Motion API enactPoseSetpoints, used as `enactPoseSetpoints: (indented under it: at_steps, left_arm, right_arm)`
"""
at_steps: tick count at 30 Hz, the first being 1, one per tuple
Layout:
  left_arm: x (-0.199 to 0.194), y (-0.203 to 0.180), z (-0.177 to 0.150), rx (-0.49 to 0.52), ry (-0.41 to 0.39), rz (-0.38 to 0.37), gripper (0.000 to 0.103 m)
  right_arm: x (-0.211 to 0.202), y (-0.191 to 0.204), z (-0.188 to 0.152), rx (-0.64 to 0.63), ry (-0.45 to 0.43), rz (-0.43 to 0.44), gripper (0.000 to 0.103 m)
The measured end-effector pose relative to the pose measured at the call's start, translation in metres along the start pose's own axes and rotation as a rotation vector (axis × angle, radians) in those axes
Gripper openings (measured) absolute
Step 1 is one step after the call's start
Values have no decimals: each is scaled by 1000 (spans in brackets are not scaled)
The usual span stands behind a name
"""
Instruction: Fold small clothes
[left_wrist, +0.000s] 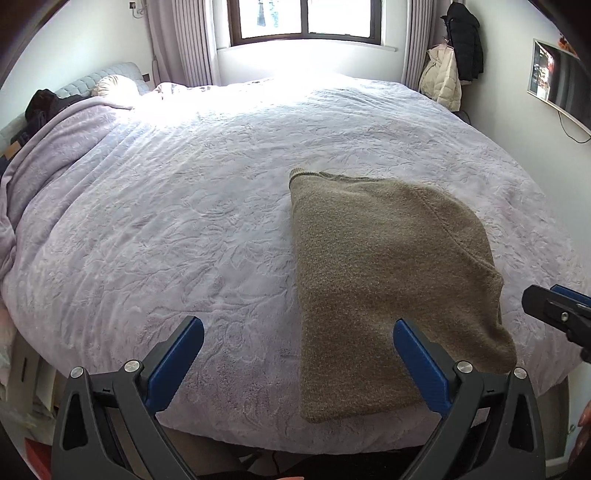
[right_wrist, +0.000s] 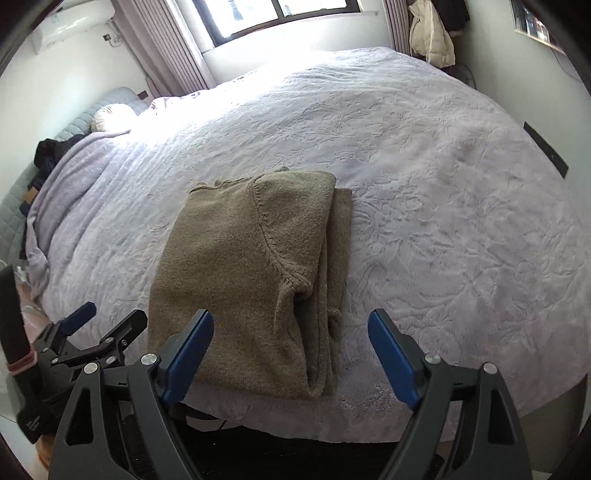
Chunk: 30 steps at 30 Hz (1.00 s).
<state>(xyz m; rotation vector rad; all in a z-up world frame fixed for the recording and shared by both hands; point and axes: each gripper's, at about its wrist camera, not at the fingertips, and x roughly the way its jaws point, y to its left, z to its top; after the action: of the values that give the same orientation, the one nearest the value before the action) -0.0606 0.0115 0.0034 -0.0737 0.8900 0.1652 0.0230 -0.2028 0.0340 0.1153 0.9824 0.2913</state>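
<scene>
The olive-brown knitted sweater (right_wrist: 251, 273) lies flat in a folded oblong on the lavender embossed bedspread (right_wrist: 443, 221), its near short end close to the near edge of the bed, its long axis running from near to far. Its doubled layers show along the right side; the left side is a single smooth fold. Judgement: a further fold would bring the near end over toward the far end, along that axis. The right gripper (right_wrist: 290, 350) hangs over the near right corner of the sweater, jaws spread wide and holding nothing. The left gripper (left_wrist: 298, 363) straddles the near left edge, jaws likewise wide and empty. Both stand about equally near. Far and right of the sweater, the bedspread is bare.
</scene>
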Motion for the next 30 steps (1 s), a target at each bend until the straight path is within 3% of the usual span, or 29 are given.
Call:
enactPoseSetpoints:
  at_steps: [14,15,17,30]
  left_arm:
    - [5,1,0,1,45,-9,103]
    - [5,1,0,4,44,-9,103]
    - [6,0,0,9,44,-9,103]
    - [11,0,0,13,55,-6,103]
  right_arm:
    - [4,3,1,-6,4,-50,88]
    - [5,3,0,-7,6,-52,89]
    - [6,3,-1,-11,5,-60,103]
    - [10,2,0,-6,9,-68,103]
